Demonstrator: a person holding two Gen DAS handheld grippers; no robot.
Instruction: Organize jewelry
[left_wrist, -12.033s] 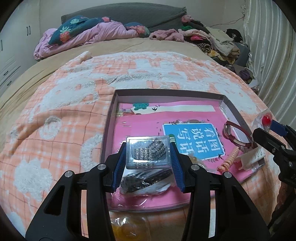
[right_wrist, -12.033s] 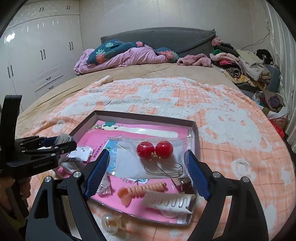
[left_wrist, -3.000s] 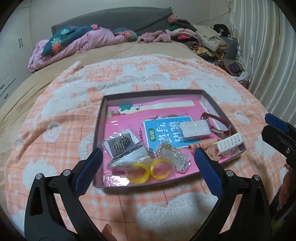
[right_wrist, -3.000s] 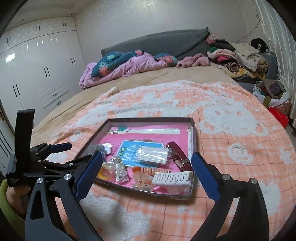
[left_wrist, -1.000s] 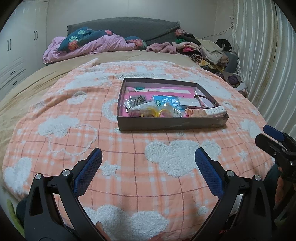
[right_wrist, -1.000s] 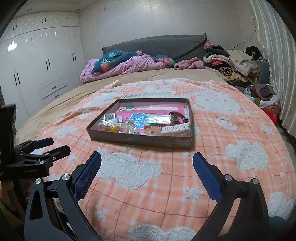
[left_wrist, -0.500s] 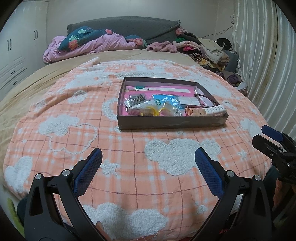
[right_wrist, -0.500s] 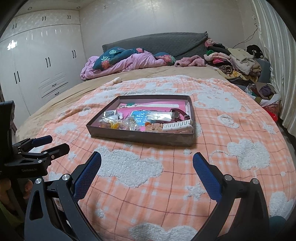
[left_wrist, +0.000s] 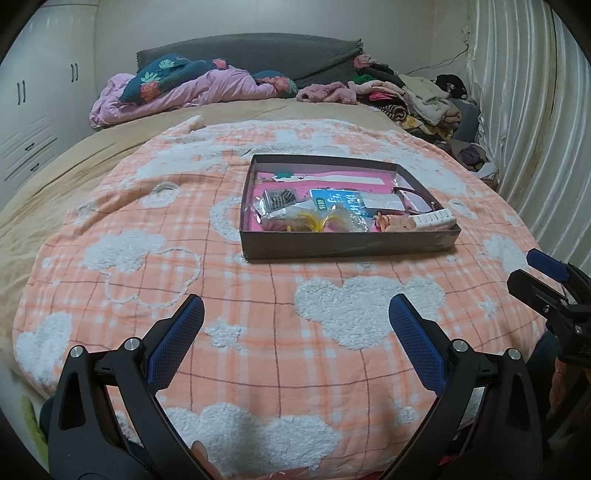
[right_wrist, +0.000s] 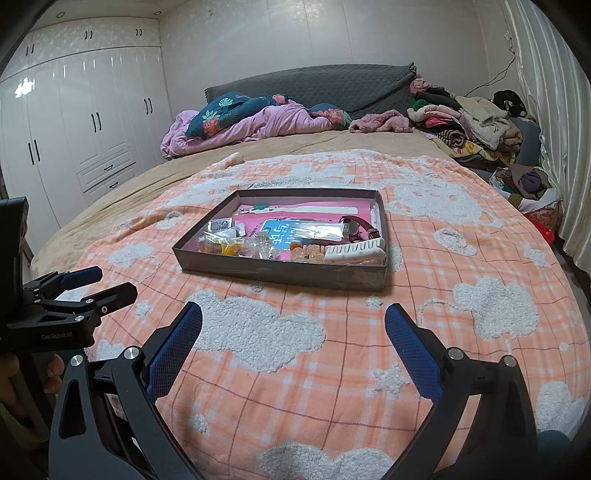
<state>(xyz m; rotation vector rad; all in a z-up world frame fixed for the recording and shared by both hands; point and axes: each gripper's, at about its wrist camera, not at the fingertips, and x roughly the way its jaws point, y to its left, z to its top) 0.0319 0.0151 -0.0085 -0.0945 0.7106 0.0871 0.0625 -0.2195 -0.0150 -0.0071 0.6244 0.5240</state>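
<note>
A shallow dark box (left_wrist: 343, 248) (right_wrist: 280, 275) lies on the orange plaid blanket in the middle of the bed. Inside, on a pink card, lie bagged jewelry, yellow rings (left_wrist: 314, 221), a white hair clip (left_wrist: 432, 219) (right_wrist: 356, 252) and a dark red strap (right_wrist: 360, 225). My left gripper (left_wrist: 295, 317) stands open well short of the box, nothing between its blue pads. My right gripper (right_wrist: 293, 323) is open too, empty, pulled back from the box. Each gripper shows at the edge of the other's view.
The blanket (left_wrist: 184, 258) with white fleecy hearts covers the near bed. A crumpled pink quilt (right_wrist: 258, 122) and a pile of clothes (right_wrist: 472, 125) lie at the headboard. White wardrobes (right_wrist: 74, 129) stand left, a curtain (left_wrist: 535, 110) right.
Both grippers have let go of their bags and drawn back from the box, which now holds all the items. In the last second they barely shifted.
</note>
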